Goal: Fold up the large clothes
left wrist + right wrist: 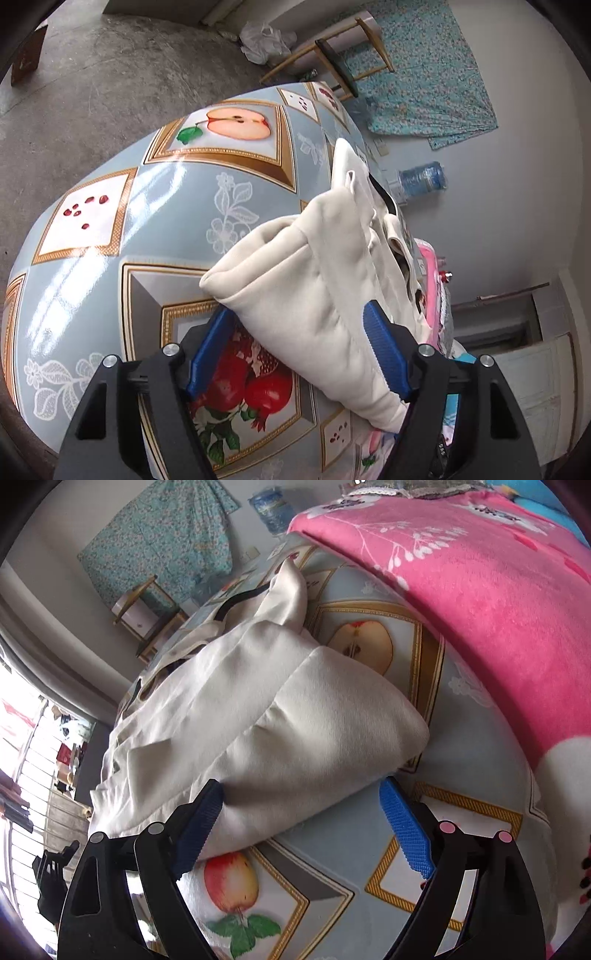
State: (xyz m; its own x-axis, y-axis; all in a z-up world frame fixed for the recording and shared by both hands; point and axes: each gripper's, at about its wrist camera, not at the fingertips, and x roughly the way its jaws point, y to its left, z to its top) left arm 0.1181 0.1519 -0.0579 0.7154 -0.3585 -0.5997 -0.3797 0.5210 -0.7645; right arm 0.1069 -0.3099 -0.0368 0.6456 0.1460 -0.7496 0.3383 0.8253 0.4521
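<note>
Left wrist view: we find the cream garment folded on the fruit-print tablecloth, the left gripper spread wide around its end; the right gripper likewise gapes, pads clear

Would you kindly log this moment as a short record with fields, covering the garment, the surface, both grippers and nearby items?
garment: cream fleece garment, partly folded into a thick bundle
surface: glossy fruit-print tablecloth, garment lying on it
left gripper: open, bundle's folded end between its blue pads
right gripper: open, straddling the bundle's near edge
nearby: pink floral blanket beside the garment
background: blue water bottle by the wall
</note>
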